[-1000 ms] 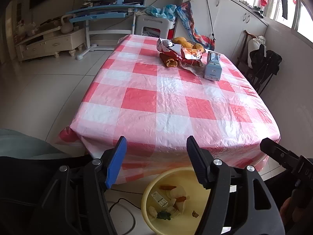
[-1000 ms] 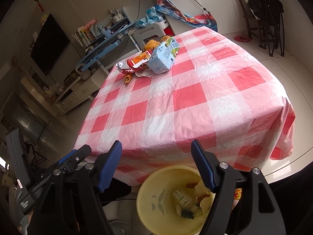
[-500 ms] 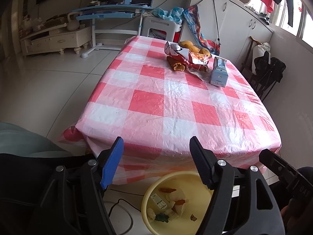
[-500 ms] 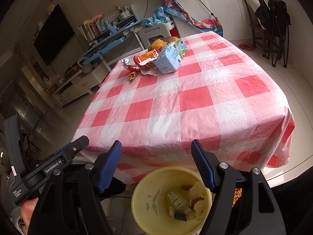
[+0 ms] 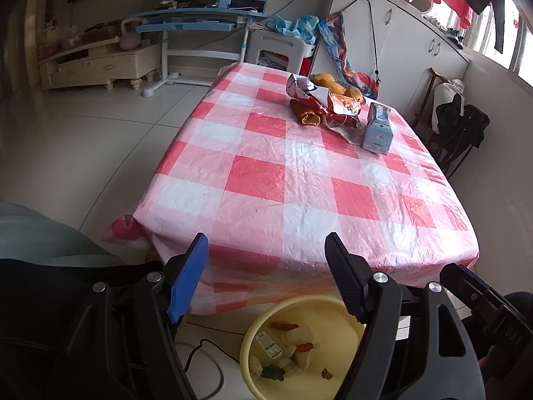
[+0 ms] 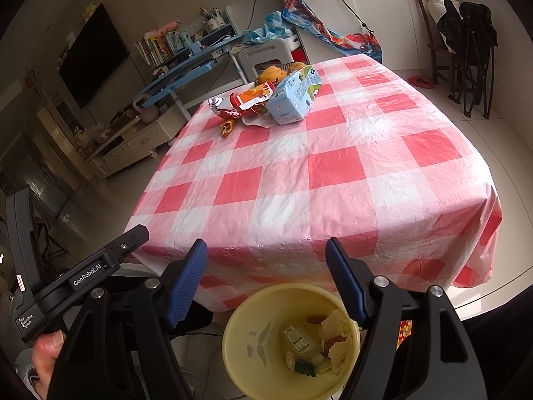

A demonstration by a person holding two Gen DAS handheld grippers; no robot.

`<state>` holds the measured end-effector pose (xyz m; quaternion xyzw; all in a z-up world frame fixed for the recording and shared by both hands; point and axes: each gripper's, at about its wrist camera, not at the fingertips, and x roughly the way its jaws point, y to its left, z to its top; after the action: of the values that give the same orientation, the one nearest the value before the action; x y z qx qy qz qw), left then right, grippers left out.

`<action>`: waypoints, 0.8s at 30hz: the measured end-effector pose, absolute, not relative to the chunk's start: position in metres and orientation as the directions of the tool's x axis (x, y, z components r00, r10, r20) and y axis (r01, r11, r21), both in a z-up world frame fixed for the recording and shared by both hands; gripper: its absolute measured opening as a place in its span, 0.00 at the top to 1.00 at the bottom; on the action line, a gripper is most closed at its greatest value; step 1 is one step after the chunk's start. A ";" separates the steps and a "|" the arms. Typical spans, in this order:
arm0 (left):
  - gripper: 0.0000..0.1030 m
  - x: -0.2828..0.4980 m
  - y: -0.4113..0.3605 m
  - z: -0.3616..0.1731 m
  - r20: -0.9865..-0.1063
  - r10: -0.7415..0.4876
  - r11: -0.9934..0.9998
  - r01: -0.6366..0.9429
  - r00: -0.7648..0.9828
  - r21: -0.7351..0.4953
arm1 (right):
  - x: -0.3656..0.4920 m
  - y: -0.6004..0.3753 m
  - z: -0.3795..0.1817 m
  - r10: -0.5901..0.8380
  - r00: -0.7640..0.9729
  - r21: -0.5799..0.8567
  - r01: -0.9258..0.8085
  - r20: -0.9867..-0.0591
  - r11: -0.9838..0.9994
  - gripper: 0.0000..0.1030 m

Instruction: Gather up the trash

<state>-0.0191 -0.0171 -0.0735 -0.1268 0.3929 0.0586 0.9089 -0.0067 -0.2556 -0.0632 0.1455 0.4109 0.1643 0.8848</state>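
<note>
Left wrist view: seen over the near edge of the checked tablecloth [image 5: 266,180], with the left gripper [image 5: 265,236] spread wide and holding nothing. Sits a touch further back and higher than a second ago, bringing more of the yellow trash bin [image 5: 253,326] into frame on the floor below the fingers. Shows wrappers and scraps lying in the bin's bottom. Leaves the uncollected trash at the far end of the table, well apart from the gripper: a crumpled red snack wrapper [image 5: 319,100], an orange-brown scrap [image 5: 306,115] touching it, and a pale blue carton [image 5: 378,126] standing just beside. Likely marks a drop just finished and a reach across the table to come.

Right wrist view: looks down the same table with the right gripper [image 6: 266,243] likewise spread and empty, directly above the bin. Levels out compared with a second ago, with the bin drawn closer to centre under the fingers. Keeps wrapper and carton clustered at the far end, untouched. Suggests the task is partly done, with a long stretch needed for either gripper to reach the remaining pile.
</note>
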 end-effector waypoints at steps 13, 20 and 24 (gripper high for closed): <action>0.32 -0.019 -0.016 -0.073 -0.727 0.006 0.958 -0.211 0.687 -0.192 | -0.007 -0.254 -0.063 0.408 0.605 0.387 -0.173 -0.684 0.906 0.30; 0.31 -0.019 -0.015 -0.072 -0.724 0.009 0.956 -0.218 0.690 -0.196 | -0.007 -0.253 -0.063 0.403 0.610 0.381 -0.175 -0.682 0.908 0.30; 0.31 -0.019 -0.014 -0.072 -0.723 0.012 0.954 -0.224 0.691 -0.198 | -0.006 -0.256 -0.062 0.402 0.614 0.382 -0.172 -0.680 0.908 0.30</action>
<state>-0.0192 -0.0142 -0.0722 -0.1365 0.3879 0.0648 0.9093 -0.0056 -0.2562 -0.0623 0.1408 0.4088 0.1616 0.8871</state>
